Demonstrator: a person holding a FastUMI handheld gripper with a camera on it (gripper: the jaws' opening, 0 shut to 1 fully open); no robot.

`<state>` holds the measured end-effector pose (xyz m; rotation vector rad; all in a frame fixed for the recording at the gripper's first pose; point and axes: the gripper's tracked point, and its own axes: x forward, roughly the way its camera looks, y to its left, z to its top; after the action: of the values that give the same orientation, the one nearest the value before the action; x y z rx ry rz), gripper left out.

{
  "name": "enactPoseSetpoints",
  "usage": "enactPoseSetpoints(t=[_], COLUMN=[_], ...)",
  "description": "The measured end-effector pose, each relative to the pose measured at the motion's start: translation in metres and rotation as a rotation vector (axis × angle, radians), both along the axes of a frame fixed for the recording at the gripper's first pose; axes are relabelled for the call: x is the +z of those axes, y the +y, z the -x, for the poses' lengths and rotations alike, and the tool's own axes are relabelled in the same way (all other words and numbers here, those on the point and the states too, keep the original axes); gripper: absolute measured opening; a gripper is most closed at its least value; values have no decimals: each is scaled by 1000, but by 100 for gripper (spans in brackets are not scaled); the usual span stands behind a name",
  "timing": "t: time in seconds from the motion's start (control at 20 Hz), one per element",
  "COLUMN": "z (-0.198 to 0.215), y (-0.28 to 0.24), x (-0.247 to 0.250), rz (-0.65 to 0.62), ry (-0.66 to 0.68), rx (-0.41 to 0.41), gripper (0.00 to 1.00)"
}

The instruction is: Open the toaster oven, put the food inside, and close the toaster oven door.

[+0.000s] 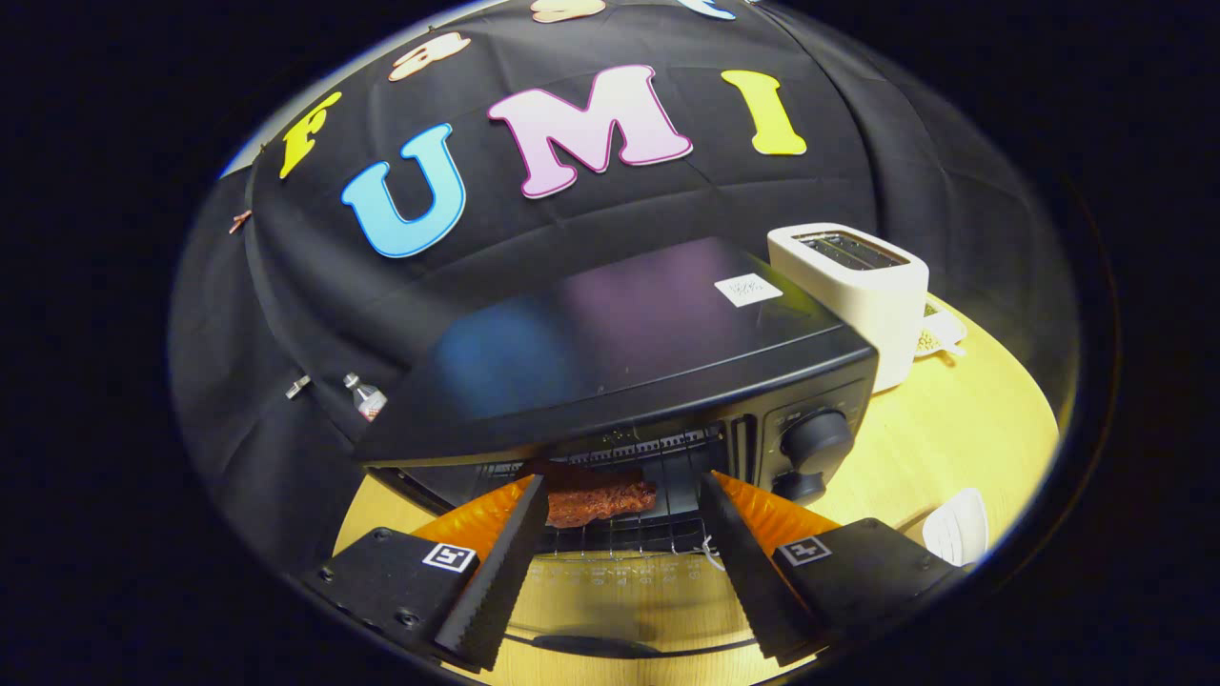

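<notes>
A black toaster oven (629, 353) stands on the wooden table just ahead of my fingers, its door folded down and open below them. A brown piece of food (600, 497) lies on the wire rack (658, 529) inside the oven mouth, just beyond my fingertips and nearer the left one. My gripper (624, 500) is open, its two black ridged fingers (500, 572) spread wide with nothing pressed between them. The glass of the lowered door (620, 610) shows between and under the fingers.
Two black knobs (815, 440) sit on the oven's right panel. A white slot toaster (858, 291) stands behind the oven to the right, with a small dish (939, 335) beside it. A white object (958, 526) lies on the table (944, 438) at the right. A small bottle (365, 395) is left of the oven.
</notes>
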<state>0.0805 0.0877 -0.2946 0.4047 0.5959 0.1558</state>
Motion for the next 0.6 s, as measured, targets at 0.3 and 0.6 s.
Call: enactPoseSetpoints(t=[0.3, 0.6], z=[45, 106], y=[4, 32], x=[39, 37], rz=[10, 80], ry=[-34, 30], rx=[70, 233], gripper=[98, 98])
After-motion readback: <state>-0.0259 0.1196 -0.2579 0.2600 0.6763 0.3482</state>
